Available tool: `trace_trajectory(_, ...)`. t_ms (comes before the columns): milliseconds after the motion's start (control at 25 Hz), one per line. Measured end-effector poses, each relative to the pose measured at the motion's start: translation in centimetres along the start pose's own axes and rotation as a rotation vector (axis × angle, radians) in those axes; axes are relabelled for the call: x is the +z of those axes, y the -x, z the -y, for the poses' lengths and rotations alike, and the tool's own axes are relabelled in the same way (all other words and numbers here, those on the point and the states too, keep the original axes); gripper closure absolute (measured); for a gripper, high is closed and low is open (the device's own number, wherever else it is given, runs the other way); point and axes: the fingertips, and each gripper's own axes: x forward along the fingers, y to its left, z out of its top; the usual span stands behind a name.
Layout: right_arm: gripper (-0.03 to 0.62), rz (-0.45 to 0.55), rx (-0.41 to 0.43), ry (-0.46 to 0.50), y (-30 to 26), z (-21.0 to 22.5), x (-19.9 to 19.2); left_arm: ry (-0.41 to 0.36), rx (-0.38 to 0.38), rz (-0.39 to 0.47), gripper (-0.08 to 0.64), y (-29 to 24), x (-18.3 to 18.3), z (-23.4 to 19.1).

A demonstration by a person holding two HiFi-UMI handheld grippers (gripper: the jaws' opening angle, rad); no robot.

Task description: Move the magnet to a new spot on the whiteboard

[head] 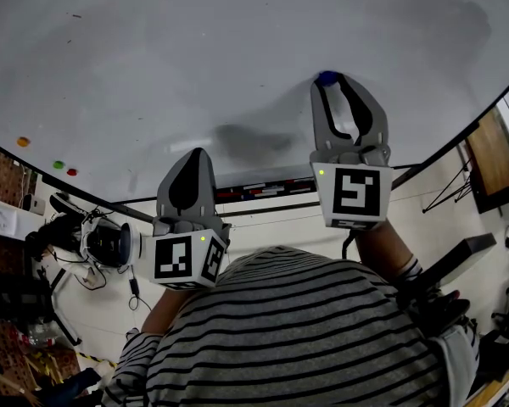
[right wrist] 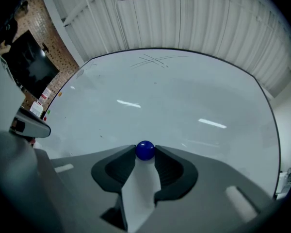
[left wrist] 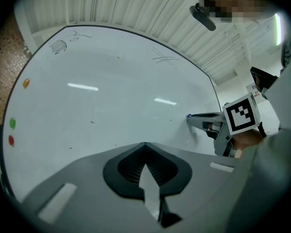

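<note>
**A:** Where's the magnet (right wrist: 145, 150) sitting rn?

**B:** In the lower right part of the whiteboard (head: 195, 49), nearer its bottom edge than its top. The right tool (head: 333, 79) is pinching it btw the fingertips, right at the board. Can't tell if it's actually touching.

**A:** And the left tool (left wrist: 145, 144)?

**B:** Hanging short of the board w/ jaws pressed together, carrying nothing.

**A:** How's the magnet going to handle?

**B:** I'm guessing light, hard and glossy — so slippery, prob. wanting to squirt out of a loose pinch. The board's pull is likely resisting a straight tug too. Gripping across the widest part, as the tips are doing now, is looking safest.

**A:** Which way is it pointing?

**B:** It's reading as a round blue ball — no long axis showing. Any flat base would be facing the board, but that side's hidden.
</note>
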Motion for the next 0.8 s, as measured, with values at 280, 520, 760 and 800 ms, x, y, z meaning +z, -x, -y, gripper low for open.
trace_trajectory(280, 0.468, 0.035, 0.037, -0.047, 1.4, -0.1, 0.8, -0.009, 0.009, 0.008, 0.545, 0.6, 0.2, 0.5)
trace_trajectory(520, 0.536, 0.027, 0.077, -0.102, 8.2, 1.2, 0.4, -0.007, 0.021, 0.025, 0.545, 4.0, -0.5, 4.8)
trace_trajectory(760, 0.591, -0.04, 0.129, -0.152, 15.1, 2.9, -1.7, 0.011, 0.052, -0.021, 0.545, 8.4, -2.0, 10.3)
trace_trajectory(800, 0.591, -0.051, 0.139, -0.161, 16.2, 3.1, -1.9, 0.011, 0.057, -0.025, 0.545, 9.2, -2.3, 11.0)
